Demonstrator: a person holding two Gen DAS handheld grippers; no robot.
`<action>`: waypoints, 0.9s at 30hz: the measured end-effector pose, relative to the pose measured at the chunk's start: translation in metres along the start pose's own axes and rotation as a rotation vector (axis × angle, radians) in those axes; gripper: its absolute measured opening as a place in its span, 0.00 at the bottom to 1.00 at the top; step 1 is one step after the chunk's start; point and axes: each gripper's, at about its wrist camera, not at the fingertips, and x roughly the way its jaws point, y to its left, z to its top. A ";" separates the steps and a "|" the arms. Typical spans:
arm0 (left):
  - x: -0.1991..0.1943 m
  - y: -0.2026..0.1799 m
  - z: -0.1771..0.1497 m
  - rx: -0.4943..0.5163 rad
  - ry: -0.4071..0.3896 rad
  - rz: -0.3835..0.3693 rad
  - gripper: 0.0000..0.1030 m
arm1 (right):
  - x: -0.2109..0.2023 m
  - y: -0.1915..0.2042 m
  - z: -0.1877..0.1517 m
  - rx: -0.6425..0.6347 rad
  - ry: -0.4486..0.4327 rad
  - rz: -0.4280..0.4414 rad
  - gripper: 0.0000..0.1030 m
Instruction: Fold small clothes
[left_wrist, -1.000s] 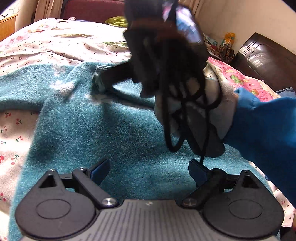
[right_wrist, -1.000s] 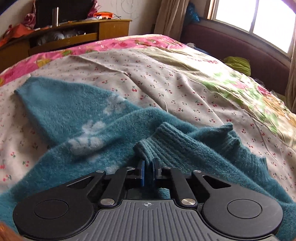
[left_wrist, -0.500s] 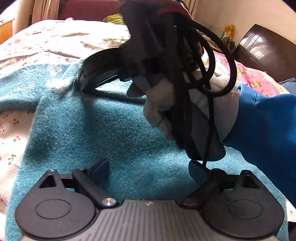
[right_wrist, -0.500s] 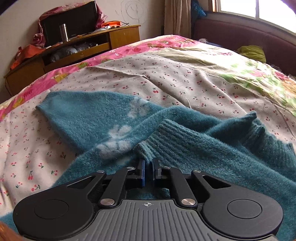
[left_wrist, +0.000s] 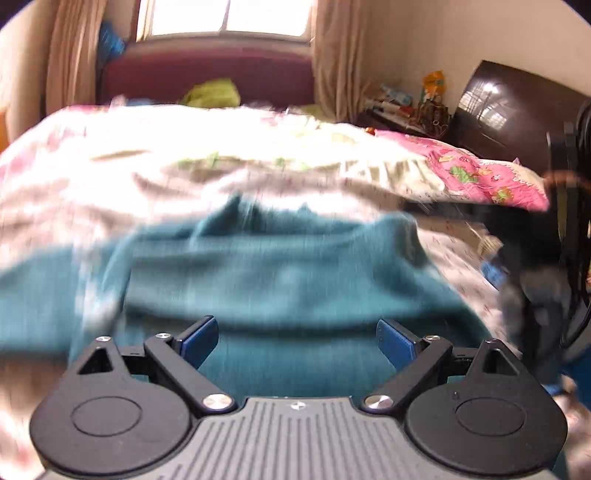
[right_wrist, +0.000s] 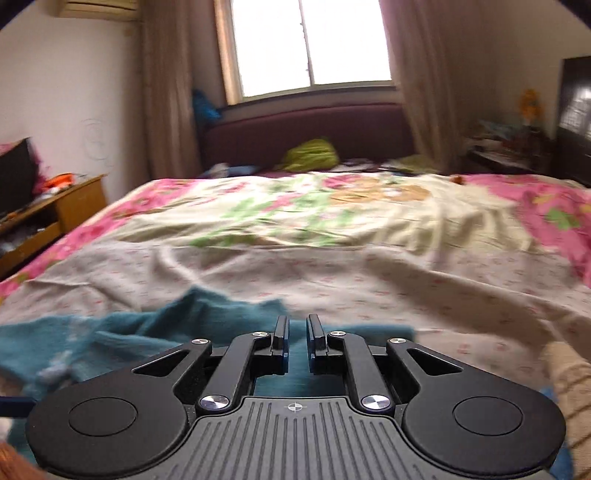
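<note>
Your right gripper (right_wrist: 296, 341) has let go: its jaws have just been opening and now show a narrow gap w/ nothing between them, only bedsheet and sweater edge beyond the tips. Your left gripper (left_wrist: 295, 341) has its blue pads spread wide, empty, hovering over the fuzzy teal knit sweater (left_wrist: 280, 273), not touching it as far as the blur lets you tell.

The sweater lies on the cherry-print cream bedsheet (right_wrist: 424, 280), near edge of the bed, right in front of both grippers. From the right wrist view a sleeve part w/ pale fuzzy patches (right_wrist: 55, 369) sits folded in at left, so prob. one sleeve fold is laid down and the release makes sense: cloth dropped where it should stay. Wide left jaws look ready for the next grab, likely the other sleeve or the hem; that's a guess.

Around: pink floral quilt (right_wrist: 535, 199) further up the bed, lime-green bundle (right_wrist: 312, 155) by the dark red headboard (right_wrist: 306, 129), wooden side cabinet (right_wrist: 55, 218) left, dark glossy cabinet (left_wrist: 517, 107) right, curtained window (right_wrist: 310, 44) behind.

In the way: in the left wrist view your other hand's rig and dangling black cables (left_wrist: 576, 240) hang at right, close to the sweater's right edge. Cables could snag the knit. Sheet is wrinkled, so folds may not lie flat. Both views are motion-blurred, so fine detail is unclear.
</note>
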 end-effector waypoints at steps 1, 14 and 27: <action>0.009 -0.001 0.008 0.021 -0.014 0.017 0.99 | 0.010 -0.011 -0.002 0.031 0.008 -0.012 0.12; 0.079 0.045 -0.012 0.003 0.024 0.257 1.00 | 0.063 -0.009 -0.029 -0.065 0.142 -0.218 0.12; 0.069 0.074 -0.012 -0.099 0.004 0.297 1.00 | 0.057 0.033 -0.042 -0.178 0.205 -0.153 0.13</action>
